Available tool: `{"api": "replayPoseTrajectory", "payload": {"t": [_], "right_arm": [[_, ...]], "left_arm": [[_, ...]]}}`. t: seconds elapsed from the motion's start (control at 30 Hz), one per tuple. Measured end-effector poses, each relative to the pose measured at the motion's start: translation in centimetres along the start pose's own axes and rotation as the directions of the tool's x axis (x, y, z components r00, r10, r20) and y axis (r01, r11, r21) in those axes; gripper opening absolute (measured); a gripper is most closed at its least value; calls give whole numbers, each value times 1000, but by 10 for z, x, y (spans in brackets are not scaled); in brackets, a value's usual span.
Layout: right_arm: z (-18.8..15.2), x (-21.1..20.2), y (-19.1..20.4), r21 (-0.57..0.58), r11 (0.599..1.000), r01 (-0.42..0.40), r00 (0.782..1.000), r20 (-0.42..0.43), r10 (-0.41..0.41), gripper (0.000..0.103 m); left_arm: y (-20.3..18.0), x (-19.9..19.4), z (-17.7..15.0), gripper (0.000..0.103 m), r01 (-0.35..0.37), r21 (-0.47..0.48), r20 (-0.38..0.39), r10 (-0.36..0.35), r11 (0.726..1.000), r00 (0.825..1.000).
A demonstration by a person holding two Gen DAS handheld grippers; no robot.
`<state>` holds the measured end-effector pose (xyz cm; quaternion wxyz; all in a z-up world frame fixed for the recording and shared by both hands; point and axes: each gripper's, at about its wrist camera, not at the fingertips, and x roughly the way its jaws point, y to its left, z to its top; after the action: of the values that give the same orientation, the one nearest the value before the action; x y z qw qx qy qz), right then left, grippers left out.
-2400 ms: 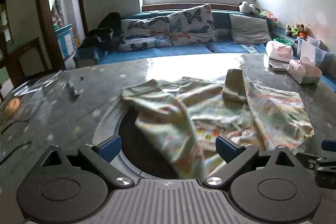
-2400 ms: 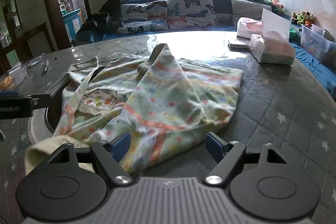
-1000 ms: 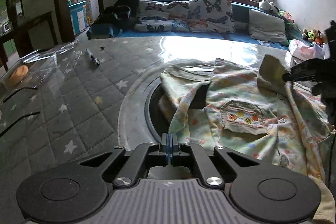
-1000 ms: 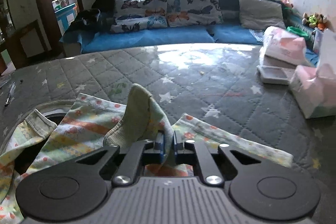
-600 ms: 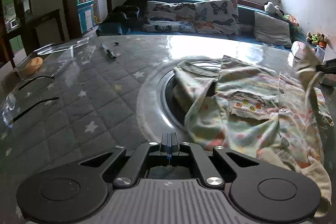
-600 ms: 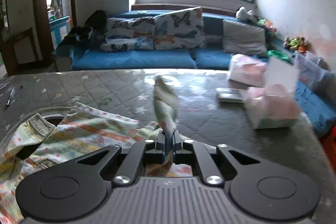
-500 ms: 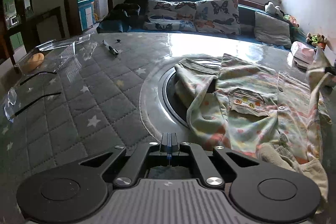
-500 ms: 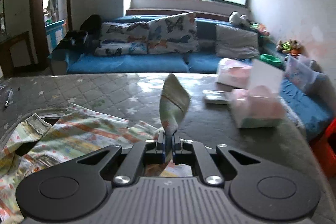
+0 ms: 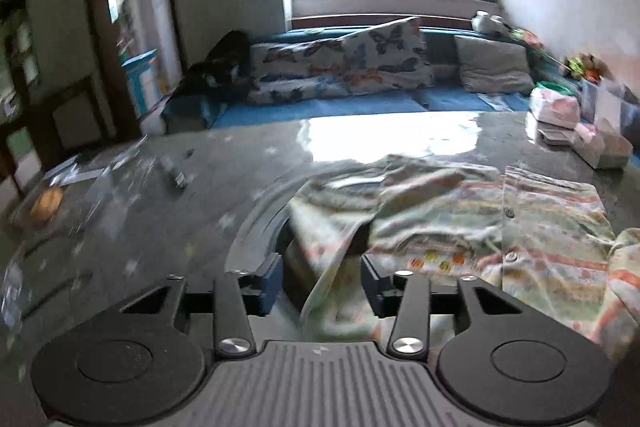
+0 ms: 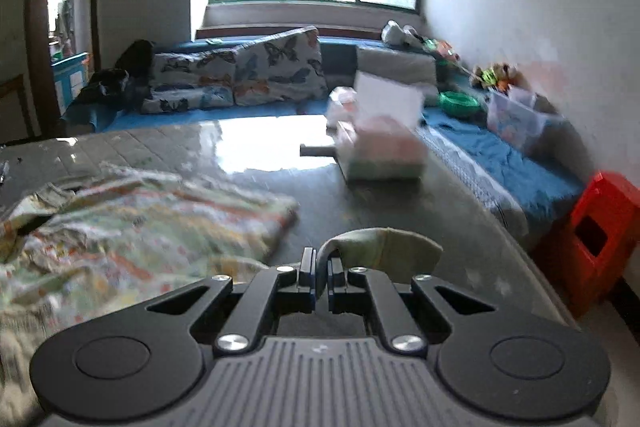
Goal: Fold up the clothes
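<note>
A light patterned button shirt (image 9: 480, 219) lies spread on the grey quilted table (image 9: 160, 227), partly over a round dark opening. My left gripper (image 9: 322, 281) is open, and the shirt's left edge (image 9: 320, 279) runs between its fingers. In the right wrist view the shirt (image 10: 140, 219) lies to the left. My right gripper (image 10: 321, 277) is shut on the shirt's greenish sleeve cuff (image 10: 384, 247), low over the table at the shirt's right side. Both views are blurred.
Tissue boxes (image 10: 380, 151) and a flat box (image 9: 560, 137) stand on the table at the far right. A pen (image 9: 174, 175) and a clear tray with an orange item (image 9: 46, 203) lie at the left. A blue sofa (image 9: 360, 99) runs behind; a red stool (image 10: 592, 239) is off the right edge.
My left gripper has opened and moved forward onto the shirt's left edge. My right gripper has carried the sleeve cuff down to the right, close to the table.
</note>
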<state>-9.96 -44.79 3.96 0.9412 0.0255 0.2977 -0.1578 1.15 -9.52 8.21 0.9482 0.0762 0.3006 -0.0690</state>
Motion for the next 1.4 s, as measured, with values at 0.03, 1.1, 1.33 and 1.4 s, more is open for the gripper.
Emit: {"api": "replayPoseTrajectory", "payload": {"t": [0.03, 1.1, 1.33, 1.4], "right_arm": [[-8, 1, -3, 7, 1000, 7, 1000, -18, -7, 4], [-51, -2, -24, 8, 997, 83, 992, -94, -82, 4], [-61, -2, -30, 3, 998, 66, 985, -159, -64, 4], [-64, -6, -36, 12, 997, 70, 983, -172, -67, 7]], "left_arm": [[-4, 7, 4, 48, -10, 16, 1, 10, 1000, 1000], [105, -30, -66, 1, -142, -284, -94, 120, 948, 988], [119, -51, -103, 5, -190, -261, -196, 141, 947, 971], [124, -51, -105, 9, -189, -270, -213, 133, 944, 968]]}}
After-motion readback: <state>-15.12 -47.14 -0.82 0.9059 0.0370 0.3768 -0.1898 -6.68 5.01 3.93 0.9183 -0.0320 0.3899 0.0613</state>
